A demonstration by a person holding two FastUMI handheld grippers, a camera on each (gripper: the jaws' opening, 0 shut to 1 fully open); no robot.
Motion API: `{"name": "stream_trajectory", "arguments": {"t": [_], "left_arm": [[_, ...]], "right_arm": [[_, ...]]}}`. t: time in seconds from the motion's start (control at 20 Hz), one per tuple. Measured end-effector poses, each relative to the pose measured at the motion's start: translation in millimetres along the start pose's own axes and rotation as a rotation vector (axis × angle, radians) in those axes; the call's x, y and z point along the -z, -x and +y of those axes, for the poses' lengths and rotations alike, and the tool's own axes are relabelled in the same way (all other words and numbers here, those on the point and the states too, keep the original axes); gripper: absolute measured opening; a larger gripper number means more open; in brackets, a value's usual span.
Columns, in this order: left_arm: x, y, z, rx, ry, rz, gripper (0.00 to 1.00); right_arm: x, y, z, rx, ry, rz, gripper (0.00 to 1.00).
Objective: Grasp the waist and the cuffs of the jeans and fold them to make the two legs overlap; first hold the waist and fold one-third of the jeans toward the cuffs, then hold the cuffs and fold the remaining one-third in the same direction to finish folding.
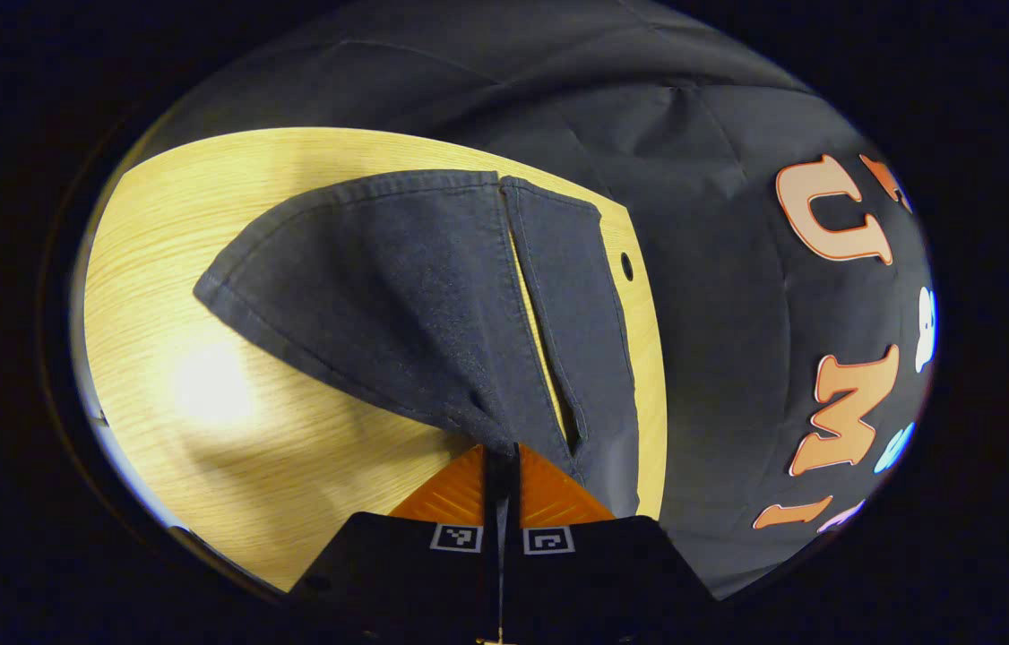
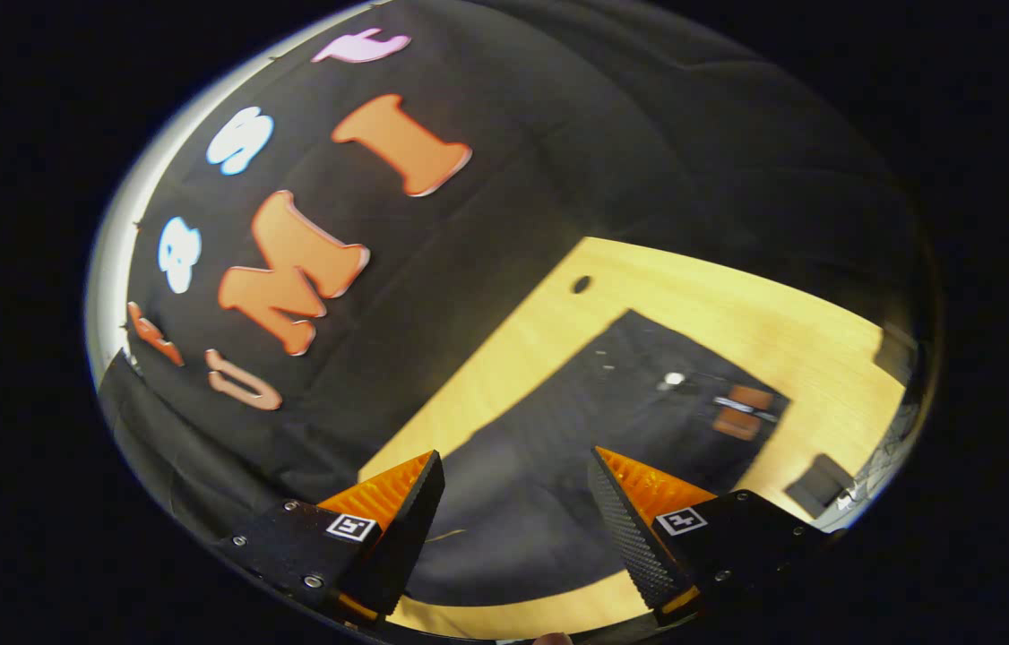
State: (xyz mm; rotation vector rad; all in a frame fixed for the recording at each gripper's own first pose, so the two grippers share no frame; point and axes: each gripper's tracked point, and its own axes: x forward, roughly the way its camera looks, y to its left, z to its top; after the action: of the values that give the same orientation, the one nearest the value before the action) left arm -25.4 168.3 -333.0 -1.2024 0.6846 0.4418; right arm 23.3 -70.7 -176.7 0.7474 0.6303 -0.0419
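Dark jeans (image 1: 397, 296) lie on the pale wooden table (image 1: 200, 421). In the left gripper view the two leg ends fan out ahead of me, their hems along the far side, with a narrow gap between the legs. My left gripper (image 1: 501, 452) is shut on the jeans fabric where the legs meet, and the cloth rises into its fingers. In the right gripper view the jeans (image 2: 558, 448) stretch away toward the waist, where a metal button (image 2: 673, 380) and a leather patch (image 2: 742, 410) show. My right gripper (image 2: 515, 502) hovers open above the cloth, nothing between its fingers.
The booth's black cloth wall (image 1: 720, 269) hangs close behind the table's far edge. A small round hole (image 1: 626, 265) sits in the tabletop near that edge. Dark objects (image 2: 818, 484) stand off the table's right side in the right gripper view. Bare wood lies left of the jeans.
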Motion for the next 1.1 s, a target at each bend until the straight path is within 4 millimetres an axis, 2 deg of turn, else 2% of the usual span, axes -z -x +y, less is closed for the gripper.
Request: {"name": "stream_trajectory", "arguments": {"t": [0.15,0.25,0.4,0.55,0.7,0.9,1.1], "left_arm": [[3,4,-1,-0.003,-0.007,0.005,0.02],[6,6,-2,-0.006,-0.018,0.008,0.02],[5,8,-5,-0.009,-0.028,0.008,0.02],[5,13,-6,-0.018,-0.027,0.010,0.02],[5,12,-5,-0.033,-0.026,0.010,0.02],[5,10,-6,-0.041,-0.036,0.012,0.02],[3,9,-10,-0.028,-0.019,0.020,0.02]], "right_arm": [[16,4,-59,0.087,-0.146,0.035,0.98],[38,1,-95,0.153,-0.200,0.072,0.98],[63,-15,-119,0.199,-0.258,0.136,0.98],[66,-30,-139,0.241,-0.273,0.157,0.98],[64,-40,-148,0.264,-0.296,0.168,0.98],[73,-51,-140,0.262,-0.282,0.227,0.98],[72,-65,-127,0.242,-0.317,0.241,0.96]]}}
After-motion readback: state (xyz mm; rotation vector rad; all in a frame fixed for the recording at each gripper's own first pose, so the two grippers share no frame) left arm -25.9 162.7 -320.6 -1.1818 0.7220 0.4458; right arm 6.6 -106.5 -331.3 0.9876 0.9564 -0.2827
